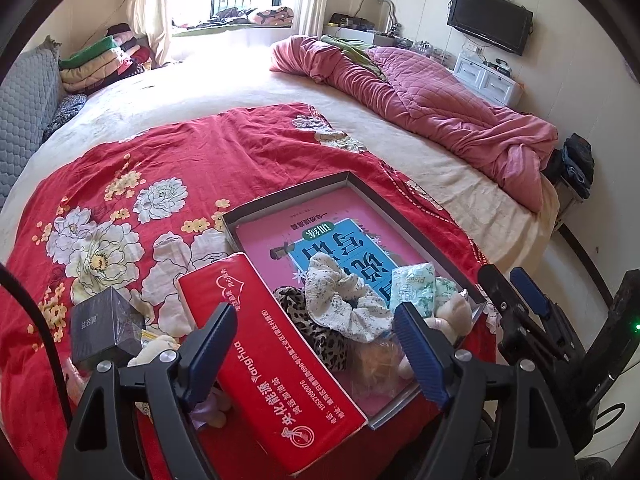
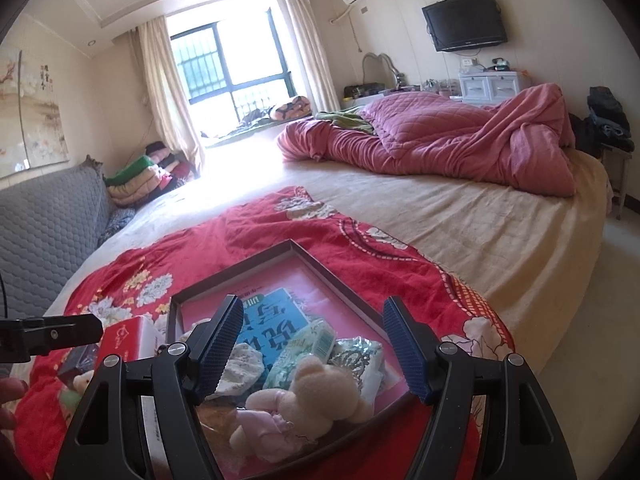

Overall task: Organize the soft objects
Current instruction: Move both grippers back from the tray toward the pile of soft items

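A shallow dark tray (image 1: 288, 192) lies on a red floral cloth (image 1: 160, 168) on the bed. Inside it are a white floral scrunchie (image 1: 340, 300), a leopard scrunchie (image 1: 316, 336), green-white tissue packets (image 1: 414, 286) and a plush bear (image 2: 304, 404) in a pink dress. A red tissue pack (image 1: 280, 368) leans on the tray's left rim. My left gripper (image 1: 316, 350) hovers open above the pack and scrunchies, pads clear of them. My right gripper (image 2: 314, 346) is open over the bear and the tissue packets (image 2: 308, 344), holding nothing.
Left of the tray sit a dark box (image 1: 106, 328) and a small plush (image 1: 154, 350). A crumpled pink quilt (image 1: 432, 96) covers the far right of the bed. A grey padded headboard (image 2: 44, 232) and folded blankets (image 2: 140, 180) stand left. The bed edge drops off at right.
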Demonstrator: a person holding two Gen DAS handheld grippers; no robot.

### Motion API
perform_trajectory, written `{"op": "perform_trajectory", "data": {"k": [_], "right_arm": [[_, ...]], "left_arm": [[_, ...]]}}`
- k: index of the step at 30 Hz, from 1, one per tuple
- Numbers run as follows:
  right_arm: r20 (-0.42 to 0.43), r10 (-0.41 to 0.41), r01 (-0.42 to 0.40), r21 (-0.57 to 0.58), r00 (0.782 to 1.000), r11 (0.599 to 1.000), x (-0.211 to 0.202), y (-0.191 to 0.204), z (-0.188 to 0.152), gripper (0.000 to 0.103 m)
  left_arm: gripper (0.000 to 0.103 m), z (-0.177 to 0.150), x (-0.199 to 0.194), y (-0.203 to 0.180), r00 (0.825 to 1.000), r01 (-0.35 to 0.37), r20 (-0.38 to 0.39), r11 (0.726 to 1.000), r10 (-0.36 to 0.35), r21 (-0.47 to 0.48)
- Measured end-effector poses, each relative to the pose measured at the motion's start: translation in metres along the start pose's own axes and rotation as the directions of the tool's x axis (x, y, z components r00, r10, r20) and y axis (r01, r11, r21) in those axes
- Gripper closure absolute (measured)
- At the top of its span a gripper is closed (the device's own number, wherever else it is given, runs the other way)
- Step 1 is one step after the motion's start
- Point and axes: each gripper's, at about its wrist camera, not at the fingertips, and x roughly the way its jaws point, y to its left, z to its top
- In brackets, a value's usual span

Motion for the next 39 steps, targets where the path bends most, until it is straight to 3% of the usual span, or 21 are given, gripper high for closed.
{"op": "perform_trajectory", "data": {"k": [22,39], "right_arm": [[0.06,0.049,-0.042,-0.12,0.997,0.992,-0.039,0.047,0.013,0.029],[0.062,0.202,-0.184,-0.226,0.977,0.957,-0.07,0.104,0.021,0.029]], "left_arm": [[0.022,-0.025,-0.044,0.047,0.996,-0.069,0.052,0.995,0.073,-0.078],[0.022,-0.046,-0.083,0.08,0.991,-0.104,0.066,0.987,0.113,-0.126]]}}
